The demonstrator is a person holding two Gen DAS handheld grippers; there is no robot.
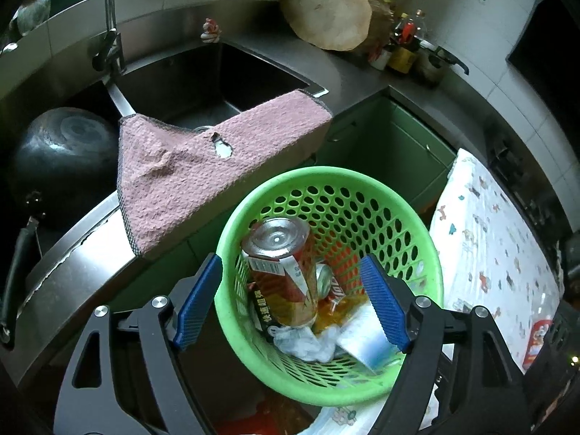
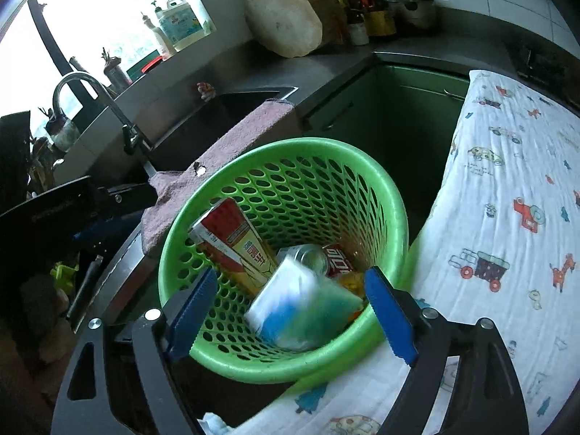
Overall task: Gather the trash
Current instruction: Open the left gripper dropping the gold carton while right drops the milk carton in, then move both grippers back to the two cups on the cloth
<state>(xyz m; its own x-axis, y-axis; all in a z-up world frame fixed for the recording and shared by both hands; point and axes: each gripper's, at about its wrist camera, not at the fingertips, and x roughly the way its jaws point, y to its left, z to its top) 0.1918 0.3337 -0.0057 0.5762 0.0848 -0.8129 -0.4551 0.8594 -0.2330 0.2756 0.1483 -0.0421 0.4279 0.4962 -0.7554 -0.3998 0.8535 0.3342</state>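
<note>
A green perforated basket (image 1: 417, 224) stands below both grippers and holds trash. In the left wrist view a red and gold drink can (image 1: 279, 268) leans inside it, with a second can (image 1: 326, 282), crumpled white tissue (image 1: 308, 340) and a white and blue packet (image 1: 362, 344) beside it. My left gripper (image 1: 290, 260) hangs open over the basket, holding nothing. In the right wrist view the basket (image 2: 366, 170) shows the same red and gold can (image 2: 232, 243). The white and blue packet (image 2: 297, 308) is blurred and loose, inside the basket. My right gripper (image 2: 290, 275) stands open above it, pads clear.
A pink cloth (image 1: 203, 170) drapes over the edge of the steel sink (image 1: 253, 72), with the faucet (image 1: 108, 36) and a dark wok (image 1: 61, 159) to the left. A patterned white cloth (image 2: 507, 199) lies to the right. A round chopping block (image 1: 326, 11), bottles (image 1: 406, 43) and a pot (image 2: 413, 7) stand at the back.
</note>
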